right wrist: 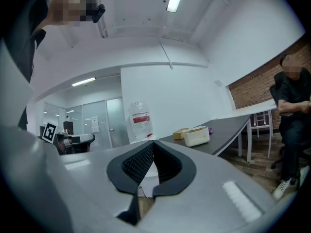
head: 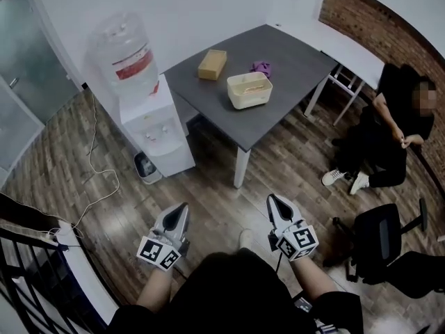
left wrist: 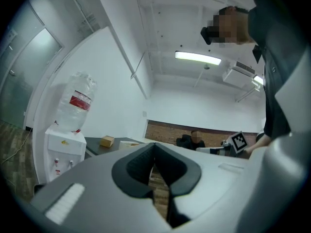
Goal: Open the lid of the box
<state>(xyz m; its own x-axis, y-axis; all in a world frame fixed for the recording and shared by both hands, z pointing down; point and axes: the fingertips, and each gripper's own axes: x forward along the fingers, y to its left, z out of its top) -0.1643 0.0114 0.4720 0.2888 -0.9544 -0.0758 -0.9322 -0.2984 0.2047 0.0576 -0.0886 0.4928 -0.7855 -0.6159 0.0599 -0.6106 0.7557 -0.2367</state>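
Observation:
A cream box [head: 249,90] with its lid down sits near the front edge of the grey table [head: 299,60]. It also shows small in the right gripper view, as the cream box [right wrist: 196,136] beyond the jaws. My left gripper [head: 183,206] and right gripper [head: 272,197] are held low over the wooden floor close to my body, well short of the table. Both point toward the table. In the left gripper view the left gripper [left wrist: 155,143] has its jaws closed tip to tip with nothing between them. The right gripper [right wrist: 153,141] looks the same.
A tan cardboard box [head: 212,65] and a purple cloth [head: 261,67] lie on the table behind the cream box. A water dispenser [head: 149,117] stands left of the table, with a small bin [head: 146,167] at its foot. A person [head: 389,131] sits at right, near a black office chair [head: 379,239].

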